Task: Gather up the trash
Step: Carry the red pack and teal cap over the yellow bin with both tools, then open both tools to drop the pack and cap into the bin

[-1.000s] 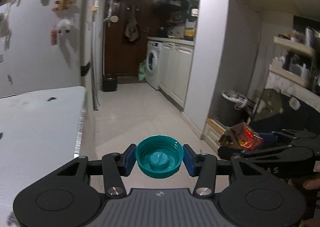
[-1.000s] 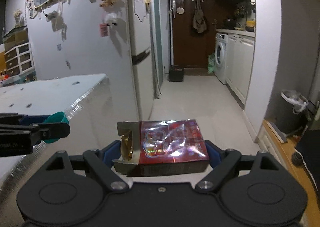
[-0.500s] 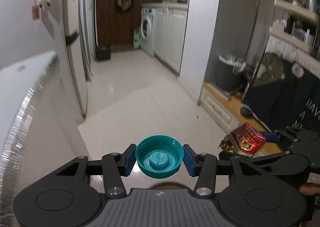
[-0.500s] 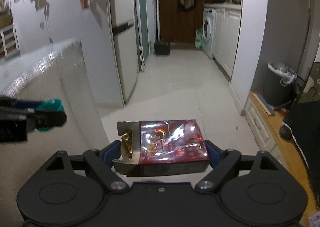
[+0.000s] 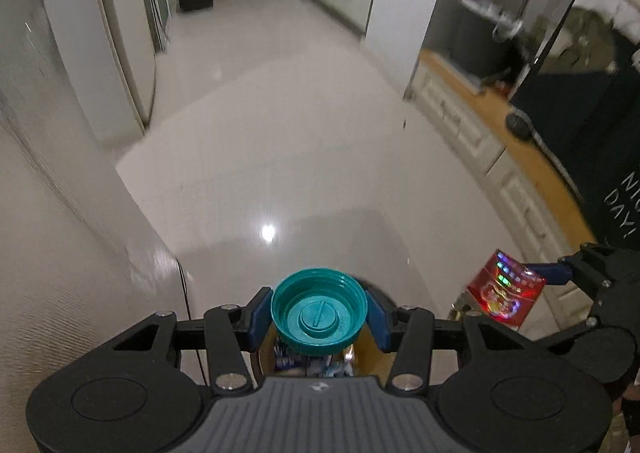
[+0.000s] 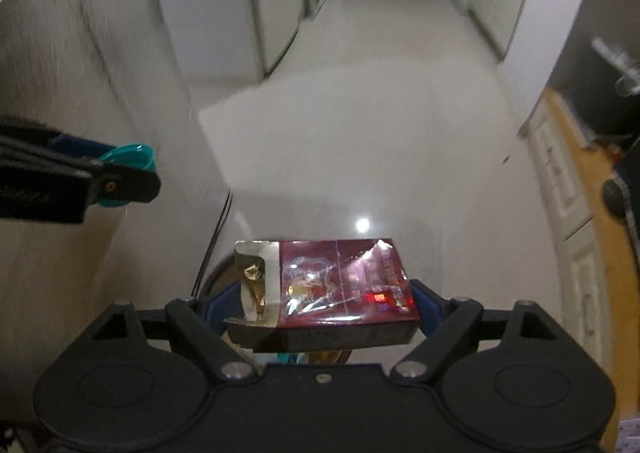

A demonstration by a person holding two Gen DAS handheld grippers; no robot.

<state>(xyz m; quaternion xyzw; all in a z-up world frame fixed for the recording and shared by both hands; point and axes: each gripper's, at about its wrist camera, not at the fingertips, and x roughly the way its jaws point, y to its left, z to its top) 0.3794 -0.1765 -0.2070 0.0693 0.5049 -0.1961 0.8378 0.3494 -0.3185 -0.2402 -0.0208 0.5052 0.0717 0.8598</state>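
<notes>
My left gripper (image 5: 319, 318) is shut on a teal plastic bottle cap (image 5: 319, 313), open side up. My right gripper (image 6: 320, 303) is shut on an opened dark red cigarette pack (image 6: 328, 289) with gold foil at its left end. The pack also shows at the right of the left wrist view (image 5: 503, 293), and the cap at the left of the right wrist view (image 6: 128, 165). Both are held above a round container with wrappers inside, partly visible under the cap (image 5: 312, 363) and under the pack (image 6: 316, 358); most of it is hidden by the grippers.
A white table side (image 5: 60, 253) stands close on the left, with a thin cable (image 6: 216, 237) hanging beside it. A glossy white tiled floor (image 5: 280, 133) stretches ahead. A wooden ledge with white drawers (image 5: 500, 157) runs along the right. A fridge (image 5: 120, 33) stands far left.
Both grippers have tilted down and lowered beside the table. The view went from the hallway to the floor. The container has come into view beneath the cap and pack. Both grips are unchanged.
</notes>
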